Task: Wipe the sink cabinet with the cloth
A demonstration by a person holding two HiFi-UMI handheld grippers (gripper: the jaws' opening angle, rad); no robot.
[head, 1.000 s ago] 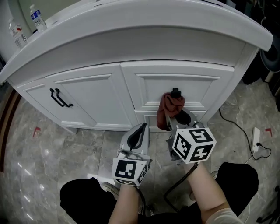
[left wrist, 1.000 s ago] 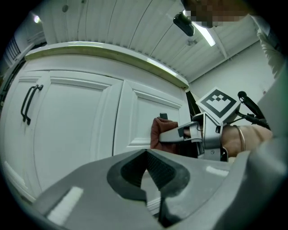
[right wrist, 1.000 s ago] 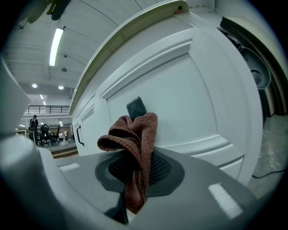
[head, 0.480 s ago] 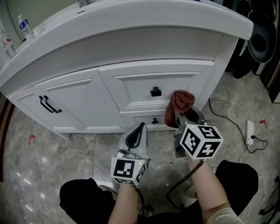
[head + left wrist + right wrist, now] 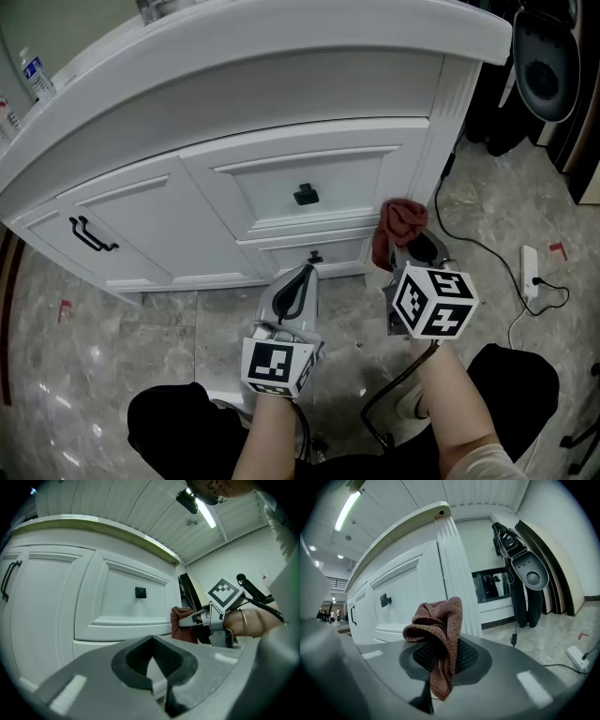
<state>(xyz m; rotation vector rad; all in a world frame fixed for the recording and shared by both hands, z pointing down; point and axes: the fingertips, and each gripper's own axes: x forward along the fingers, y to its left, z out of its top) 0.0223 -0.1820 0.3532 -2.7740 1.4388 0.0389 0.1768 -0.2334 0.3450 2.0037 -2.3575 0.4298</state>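
Note:
The white sink cabinet [image 5: 309, 159] fills the upper half of the head view, with a drawer front and a black knob [image 5: 305, 195]. My right gripper [image 5: 409, 246] is shut on a reddish-brown cloth [image 5: 400, 223], bunched at its tip against the cabinet's lower right corner, beside the fluted post [image 5: 457, 573]. In the right gripper view the cloth [image 5: 438, 634] hangs from the closed jaws. My left gripper [image 5: 293, 289] is shut and holds nothing, low in front of the bottom drawer; its view shows the cloth [image 5: 180, 625] to its right.
A black bar handle [image 5: 86, 235] is on the left door. A power strip [image 5: 530, 272] and black cables [image 5: 469, 244] lie on the marble floor at right. A dark vacuum-like appliance [image 5: 544, 56] stands beside the cabinet's right end. A water bottle [image 5: 36, 73] stands on the counter.
The right gripper with the cloth has slid rightward across the drawer front, from the knob to the cabinet's right corner. The left gripper has held its place.

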